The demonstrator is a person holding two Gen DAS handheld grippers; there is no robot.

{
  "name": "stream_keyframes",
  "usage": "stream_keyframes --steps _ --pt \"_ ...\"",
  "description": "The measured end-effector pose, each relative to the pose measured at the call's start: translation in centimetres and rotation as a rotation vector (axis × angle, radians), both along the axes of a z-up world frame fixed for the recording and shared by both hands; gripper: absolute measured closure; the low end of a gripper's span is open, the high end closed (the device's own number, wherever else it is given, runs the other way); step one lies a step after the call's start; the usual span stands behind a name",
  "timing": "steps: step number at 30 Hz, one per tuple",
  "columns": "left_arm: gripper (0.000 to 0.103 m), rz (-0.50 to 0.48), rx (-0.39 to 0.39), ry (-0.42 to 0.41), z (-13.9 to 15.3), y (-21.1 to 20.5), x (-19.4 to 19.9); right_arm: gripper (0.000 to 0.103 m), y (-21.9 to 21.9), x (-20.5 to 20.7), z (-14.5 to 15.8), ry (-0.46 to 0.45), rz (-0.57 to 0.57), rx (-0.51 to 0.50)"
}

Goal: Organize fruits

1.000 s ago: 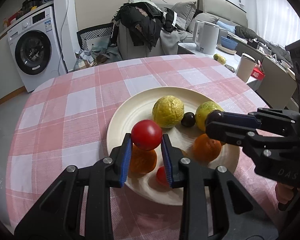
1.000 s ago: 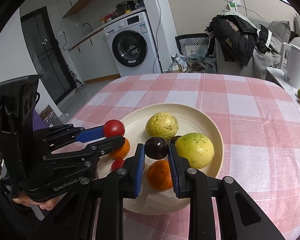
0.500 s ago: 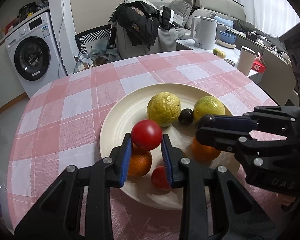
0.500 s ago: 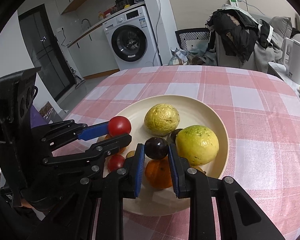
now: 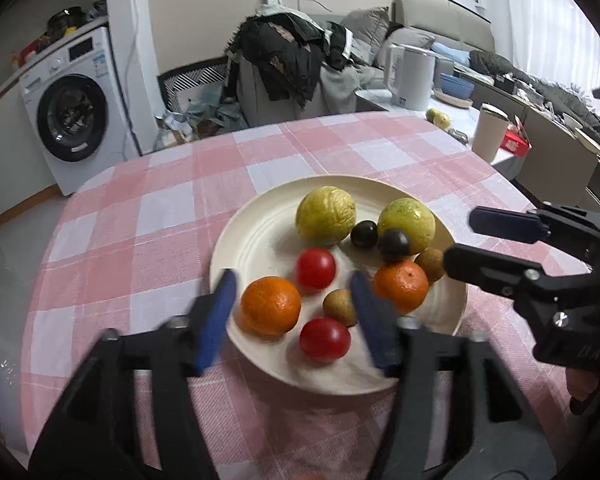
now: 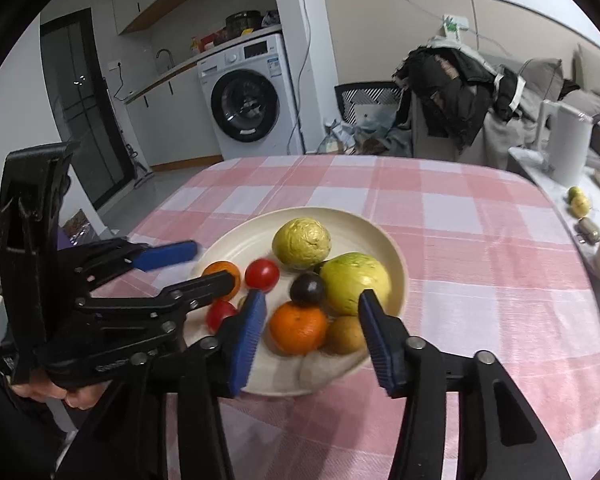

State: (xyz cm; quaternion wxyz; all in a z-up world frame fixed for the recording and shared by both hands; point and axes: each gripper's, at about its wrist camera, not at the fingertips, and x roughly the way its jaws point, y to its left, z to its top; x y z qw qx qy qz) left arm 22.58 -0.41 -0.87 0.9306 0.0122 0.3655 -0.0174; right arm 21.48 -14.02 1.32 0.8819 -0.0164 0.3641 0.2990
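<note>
The fruits all lie on a cream plate (image 5: 256,236) near the middle of the table, which wears a pink-and-white checked cloth (image 5: 172,216); a red tomato (image 5: 315,269) sits free toward the plate's centre, with a wrinkled yellow fruit (image 5: 326,215) behind it toward the far rim and a smoother yellow-green fruit (image 5: 407,220) at the far right rim; two dark plums (image 5: 364,234) lie touching between and before these (the nearer one (image 5: 393,241) rests against the green fruit). An orange (image 5: 271,305) sits at the near left rim, a second orange (image 5: 401,286) toward the right, a small brown fruit (image 5: 339,306) between them, another brown one (image 5: 431,264) at the right rim, and a second tomato (image 5: 324,338) by the near rim. The left gripper (image 5: 296,320) hangs over the plate's near edge, fingers spread wide and holding nothing, blurred; the right gripper (image 6: 312,332) is likewise spread and empty above the plate's near right side, straddling the second orange without touching it. Beyond the table's far edge stand a washing machine (image 5: 74,114) and a white kettle (image 5: 414,78).
</note>
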Motion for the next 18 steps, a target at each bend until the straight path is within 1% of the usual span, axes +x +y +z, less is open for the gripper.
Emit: stream_keyframes --steps 1,2,3,4,5,7,9,10,11,14,18 --pt "0.036 0.004 0.002 -0.013 0.2 0.0 -0.4 0.046 -0.2 -0.2 0.0 -0.005 0.0 0.0" --pt "0.031 0.0 0.0 -0.024 0.5 -0.1 -0.9 0.037 -0.6 -0.6 0.1 -0.011 -0.002 0.001" --pt "0.024 -0.001 -0.001 -0.029 0.7 -0.1 -1.2 0.033 -0.8 -0.9 0.1 -0.018 -0.002 0.002" --pt "0.02 0.004 -0.003 -0.039 0.9 -0.1 -1.7 0.025 -1.0 -1.2 0.2 -0.031 -0.003 0.003" --pt "0.018 0.006 -0.006 -0.048 1.1 -0.1 -2.1 0.019 -1.2 -1.5 0.1 -0.042 -0.004 0.003" --pt "0.016 0.004 -0.015 -0.053 1.3 -0.1 -2.8 0.013 -1.6 -2.1 0.1 -0.055 -0.001 0.012" --pt "0.006 0.012 -0.022 -0.054 1.4 0.0 -3.5 0.006 -2.0 -2.6 0.0 -0.05 0.009 0.03" --pt "0.003 0.015 -0.027 -0.063 1.4 0.1 -4.0 0.001 -2.1 -2.8 -0.1 -0.05 0.007 0.034" --pt "0.001 0.02 -0.032 -0.071 1.5 0.1 -4.4 0.0 -2.2 -3.0 -0.2 -0.051 0.003 0.034" --pt "0.001 0.032 -0.046 -0.089 1.7 0.4 -5.7 0.0 -2.3 -3.3 -0.5 -0.053 0.002 0.024" --pt "0.001 0.066 -0.042 -0.12 1.7 1.0 -7.0 0.0 -2.7 -3.6 -0.6 -0.077 -0.003 0.031"
